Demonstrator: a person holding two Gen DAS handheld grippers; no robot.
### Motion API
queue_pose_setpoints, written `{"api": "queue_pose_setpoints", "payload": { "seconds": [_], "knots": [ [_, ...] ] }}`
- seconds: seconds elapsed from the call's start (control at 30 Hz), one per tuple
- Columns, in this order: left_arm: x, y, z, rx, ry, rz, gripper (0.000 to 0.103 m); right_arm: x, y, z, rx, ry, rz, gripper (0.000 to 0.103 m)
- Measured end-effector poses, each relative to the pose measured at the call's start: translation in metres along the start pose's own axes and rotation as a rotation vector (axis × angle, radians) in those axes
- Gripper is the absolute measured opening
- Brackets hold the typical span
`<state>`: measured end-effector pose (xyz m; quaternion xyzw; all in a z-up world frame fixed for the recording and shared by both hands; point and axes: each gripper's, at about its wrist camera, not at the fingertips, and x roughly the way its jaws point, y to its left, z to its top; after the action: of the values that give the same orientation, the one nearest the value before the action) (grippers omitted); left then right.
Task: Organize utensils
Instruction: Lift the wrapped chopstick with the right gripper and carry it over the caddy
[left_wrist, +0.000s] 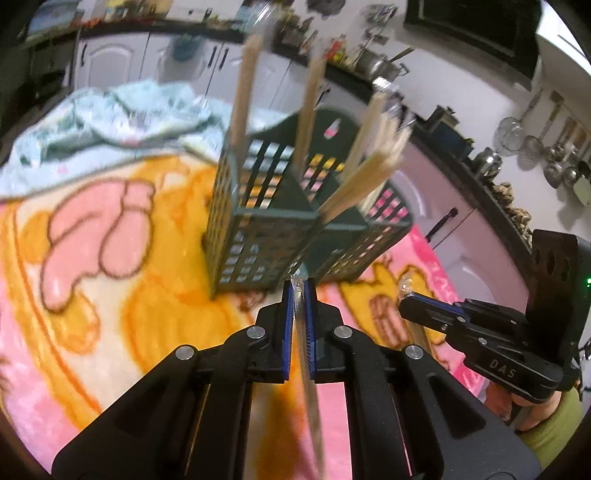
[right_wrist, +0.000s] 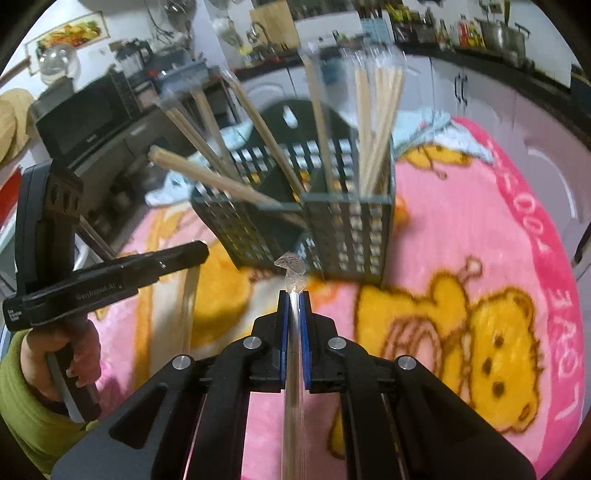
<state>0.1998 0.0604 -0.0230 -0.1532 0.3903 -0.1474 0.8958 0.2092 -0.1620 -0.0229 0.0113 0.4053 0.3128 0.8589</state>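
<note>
On the left side, the left claw (left_wrist: 299, 291) is pressed together on a thin clear utensil (left_wrist: 308, 387); its handle runs back between the blue pads (left_wrist: 287, 332) and its tip points toward the foot of the dark green holder (left_wrist: 258, 236). This holder stands upright on a pink and yellow blanket (left_wrist: 110, 258), and it has several compartments with grid walls. Many wooden sticks (left_wrist: 243, 99), probably chopsticks, already stand in it: in the right wrist view some lean to the left from the left compartment and a tight bundle (right_wrist: 376, 129) stands almost straight in the right compartment. Further to the right, the right claw (right_wrist: 294, 295) is also pinching a clear plastic utensil (right_wrist: 293, 369), whose moulded end (right_wrist: 291, 267) sticks out just beyond the fingertips, near the base of the holder but not touching it. I judge that the task is well advanced, because most of the utensils seem to be sorted already, and no loose utensil is visible on the blanket. What is left, as far as I can see, is to put these two clear pieces into a compartment. Which compartment is meant for them I cannot tell.
</note>
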Motion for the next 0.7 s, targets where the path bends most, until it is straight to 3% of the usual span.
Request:
{"api": "queue_pose_setpoints", "payload": {
  "seconds": [0.47, 0.7],
  "knots": [
    [-0.064, -0.056, 0.042, 0.134, -0.194, -0.043, 0.003, -0.076, 0.037, 0.051, -0.151, -0.411, 0.003, 0.006],
    [-0.103, -0.081, 0.076, 0.198, -0.309, -0.065, 0.003, -0.104, 0.039, 0.086, -0.164, -0.561, 0.003, 0.006]
  ]
}}
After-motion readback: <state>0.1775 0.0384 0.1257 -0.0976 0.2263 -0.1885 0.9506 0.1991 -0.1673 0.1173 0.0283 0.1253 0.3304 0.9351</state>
